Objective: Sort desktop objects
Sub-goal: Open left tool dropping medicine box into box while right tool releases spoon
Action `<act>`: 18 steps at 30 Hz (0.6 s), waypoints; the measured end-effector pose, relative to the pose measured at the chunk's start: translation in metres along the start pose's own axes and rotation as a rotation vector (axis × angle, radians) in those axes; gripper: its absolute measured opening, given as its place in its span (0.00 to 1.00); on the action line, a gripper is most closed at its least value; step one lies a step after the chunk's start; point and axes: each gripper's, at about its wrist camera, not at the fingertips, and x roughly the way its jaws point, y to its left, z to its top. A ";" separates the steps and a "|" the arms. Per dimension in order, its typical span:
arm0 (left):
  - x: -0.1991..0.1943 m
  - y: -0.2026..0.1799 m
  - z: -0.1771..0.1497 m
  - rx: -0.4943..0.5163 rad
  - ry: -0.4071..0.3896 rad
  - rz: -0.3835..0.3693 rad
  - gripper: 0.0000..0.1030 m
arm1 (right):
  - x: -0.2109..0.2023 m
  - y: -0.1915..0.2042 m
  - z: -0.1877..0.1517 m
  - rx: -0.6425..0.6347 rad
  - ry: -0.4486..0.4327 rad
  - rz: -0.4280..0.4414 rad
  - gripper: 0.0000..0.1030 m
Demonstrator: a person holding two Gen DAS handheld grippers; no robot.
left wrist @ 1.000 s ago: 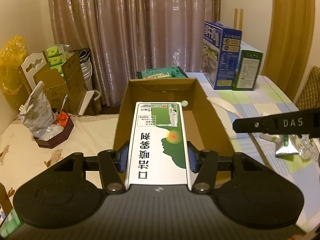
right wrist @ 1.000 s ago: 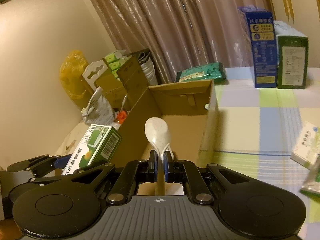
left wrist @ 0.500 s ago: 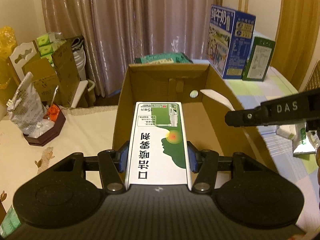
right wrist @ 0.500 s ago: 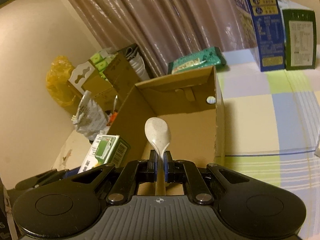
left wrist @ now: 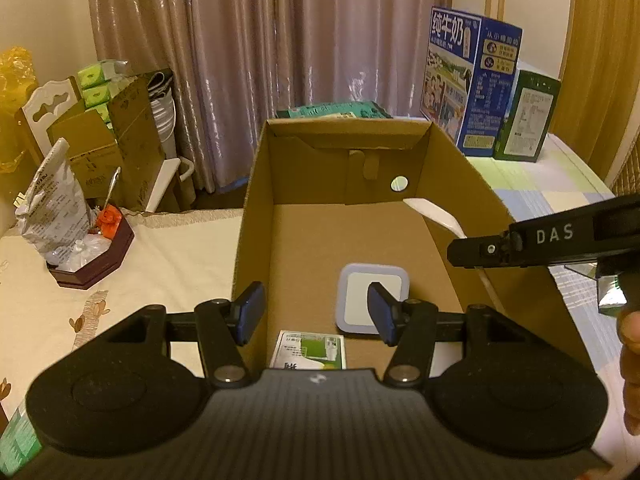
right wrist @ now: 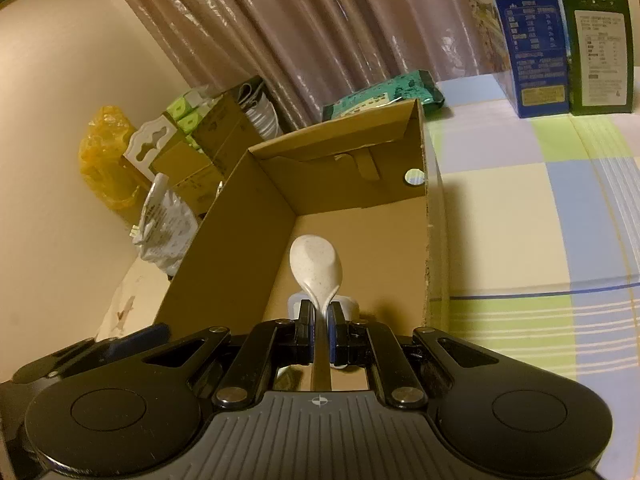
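Observation:
An open cardboard carton stands in front of me. On its floor lie a green-and-white medicine box and a square white device with a pale blue rim. My left gripper hangs open over the carton's near end, with nothing between its pads. My right gripper is shut on the handle of a speckled white spoon, whose bowl points into the carton. From the left wrist, the right gripper shows over the carton's right wall, holding the spoon.
A tall blue milk box and a dark green box stand at the back right on the checked cloth. A teal pack lies behind the carton. At the left, a wooden tray holds a crumpled bag. A hand shows at the right edge.
The medicine box has left my left gripper's jaws and now lies on the carton floor. Both grippers have come down and closer over the carton, the right one still holding the spoon.

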 end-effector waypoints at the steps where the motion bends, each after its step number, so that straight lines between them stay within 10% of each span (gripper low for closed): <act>1: -0.003 0.000 0.000 -0.001 -0.003 0.003 0.50 | 0.000 0.000 0.000 0.001 0.000 -0.001 0.03; 8: -0.020 0.000 0.000 0.002 -0.018 0.016 0.50 | -0.009 -0.002 0.000 0.001 -0.026 0.019 0.08; 12: -0.028 -0.001 -0.003 -0.001 -0.020 0.024 0.50 | -0.023 -0.003 0.002 0.006 -0.052 0.019 0.43; 18: -0.053 -0.006 -0.008 -0.007 -0.034 0.034 0.54 | -0.058 -0.004 0.003 -0.006 -0.103 0.011 0.52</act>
